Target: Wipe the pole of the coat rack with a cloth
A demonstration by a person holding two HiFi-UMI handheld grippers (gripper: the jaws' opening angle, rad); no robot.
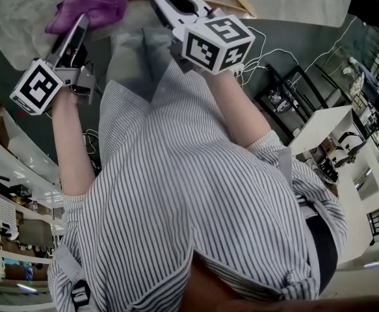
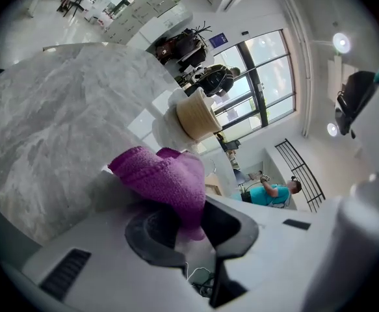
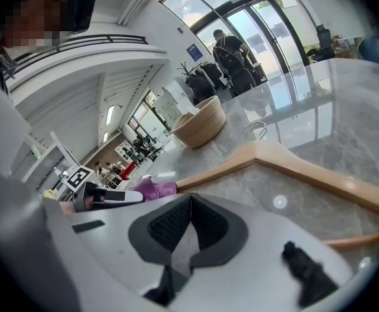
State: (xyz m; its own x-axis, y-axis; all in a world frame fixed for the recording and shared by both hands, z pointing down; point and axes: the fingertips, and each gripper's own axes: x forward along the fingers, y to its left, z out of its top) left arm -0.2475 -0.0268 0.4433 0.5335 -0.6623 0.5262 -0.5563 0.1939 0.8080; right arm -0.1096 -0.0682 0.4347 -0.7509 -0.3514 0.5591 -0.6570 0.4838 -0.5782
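A person in a striped shirt leans over a marble desk [image 1: 20, 5], a hand-held gripper in each hand. The left hand-held gripper [image 1: 82, 19], at the upper left of the head view, is clamped on a purple cloth [image 1: 97, 4], most of which bunches free beyond the jaws. The right hand-held gripper [image 1: 166, 2], at top centre, has its jaws pressed together on nothing, close to a wooden hanger [image 3: 293, 164] lying flat on the desk. No standing rack is in view. The hanger's bar is likely the pole meant, though that cannot be confirmed. To wipe well, the loose fold should be laid over the wood and drawn along its length with light, even pressure. The right hand-held gripper would do best pinning the hanger so it does not slide on the smooth stone.
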